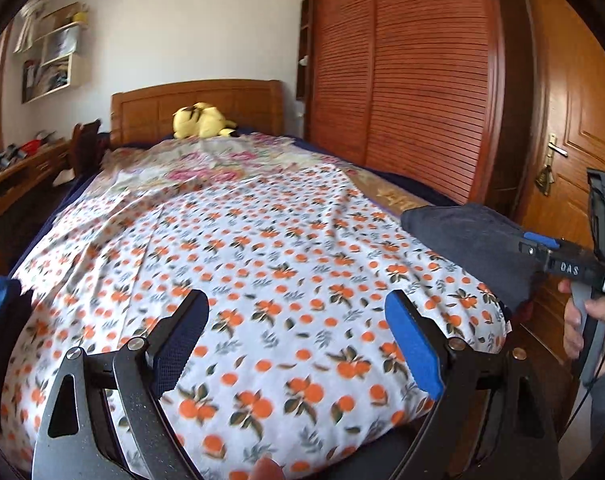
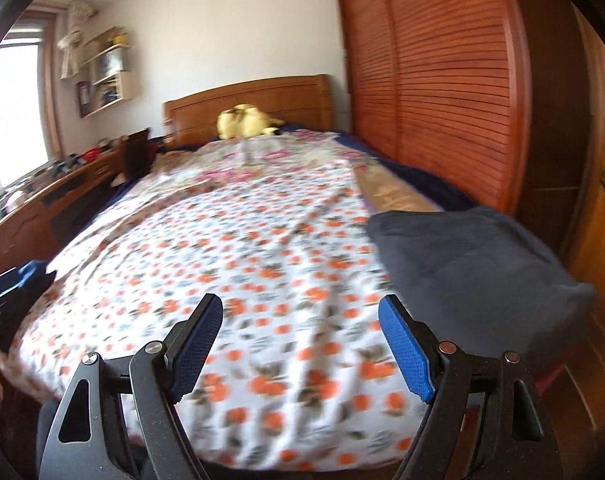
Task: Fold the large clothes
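Both tools released, nothing between the jaws. Left tool (image 1: 296, 316) hovers over the foot of the bed (image 1: 262, 264), covered in an orange-print sheet. Right tool (image 2: 300, 320) likewise wide apart over the same sheet; right-wrist view is blurred. Dark folded garment (image 2: 474, 256) lies on the bed's near corner at 3 o'clock in the right-wrist view, beside the wardrobe (image 2: 442, 80); in the left-wrist view it sits at 3 o'clock too, just behind the right tool's body with a hand (image 1: 582, 324) on its grip. Yellow plush toy (image 1: 200, 120) at 12 o'clock against the headboard.
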